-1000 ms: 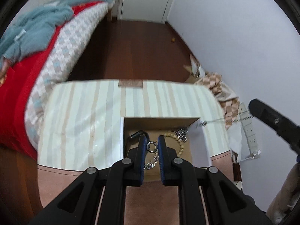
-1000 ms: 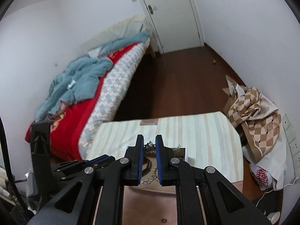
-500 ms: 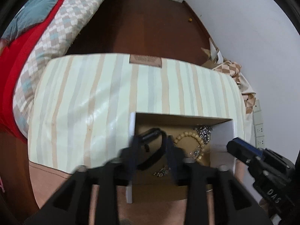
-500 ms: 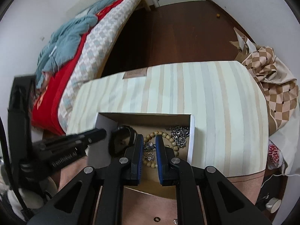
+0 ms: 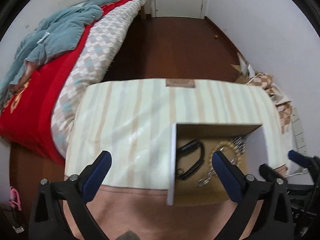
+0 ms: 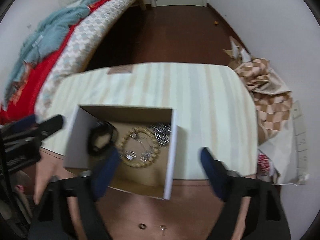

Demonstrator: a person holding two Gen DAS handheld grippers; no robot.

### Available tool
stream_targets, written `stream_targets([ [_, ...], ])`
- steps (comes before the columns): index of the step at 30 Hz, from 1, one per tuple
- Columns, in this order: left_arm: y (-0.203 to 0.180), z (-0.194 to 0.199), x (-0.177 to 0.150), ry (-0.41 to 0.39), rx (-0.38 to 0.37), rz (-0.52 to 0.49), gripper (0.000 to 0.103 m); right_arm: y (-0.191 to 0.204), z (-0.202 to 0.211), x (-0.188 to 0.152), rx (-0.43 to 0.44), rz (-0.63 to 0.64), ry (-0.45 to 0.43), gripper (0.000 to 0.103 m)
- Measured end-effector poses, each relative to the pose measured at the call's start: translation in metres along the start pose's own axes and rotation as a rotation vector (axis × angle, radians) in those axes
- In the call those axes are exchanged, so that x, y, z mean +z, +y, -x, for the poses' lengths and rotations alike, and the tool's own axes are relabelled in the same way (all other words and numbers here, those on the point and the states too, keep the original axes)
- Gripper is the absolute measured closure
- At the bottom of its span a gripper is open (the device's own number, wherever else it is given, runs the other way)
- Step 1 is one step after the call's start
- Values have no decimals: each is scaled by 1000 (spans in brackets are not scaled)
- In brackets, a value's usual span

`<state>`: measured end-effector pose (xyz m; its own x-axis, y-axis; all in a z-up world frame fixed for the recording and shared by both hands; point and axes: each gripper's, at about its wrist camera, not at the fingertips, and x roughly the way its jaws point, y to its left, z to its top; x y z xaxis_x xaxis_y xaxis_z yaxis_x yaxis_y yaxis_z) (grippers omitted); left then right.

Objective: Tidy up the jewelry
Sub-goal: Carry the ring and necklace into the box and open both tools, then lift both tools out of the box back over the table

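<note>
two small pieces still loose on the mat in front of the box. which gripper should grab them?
Right, probably. The ring and small silver piece lie on the tan mat just below the open right gripper, near the box. The left gripper, also open, doesn't show them in its view.

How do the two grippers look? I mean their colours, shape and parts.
The left gripper and the right gripper look alike: black angular linkage arms with round silver pivot bolts, ending in two fingers covered by dark blue pads. A black cable runs along the left edge of the right wrist view. No sleeves or markings are legible.
</note>
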<state>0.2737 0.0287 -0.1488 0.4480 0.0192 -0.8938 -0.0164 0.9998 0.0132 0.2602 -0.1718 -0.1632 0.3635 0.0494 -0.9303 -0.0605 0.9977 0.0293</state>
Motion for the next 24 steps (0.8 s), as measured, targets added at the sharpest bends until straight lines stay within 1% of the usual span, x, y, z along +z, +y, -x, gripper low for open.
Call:
stream_targets([
  [3,1,-5,-16,17,38,-3,0,0,-6,-14,-34,-5,24,7],
  [4,1,-6,-21,19,44,0,0,1,-8,-17,-40,-9,28,3],
  [10,4,5,-37,-8,66,5,0,3,-2,-35,-67,-22,10,3],
  [16,4,35,-48,-62,73,6,0,6,22,-45,-73,-33,-31,2],
  [24,2,80,-66,-139,80,-4,0,12,73,-64,-96,-27,-124,2],
])
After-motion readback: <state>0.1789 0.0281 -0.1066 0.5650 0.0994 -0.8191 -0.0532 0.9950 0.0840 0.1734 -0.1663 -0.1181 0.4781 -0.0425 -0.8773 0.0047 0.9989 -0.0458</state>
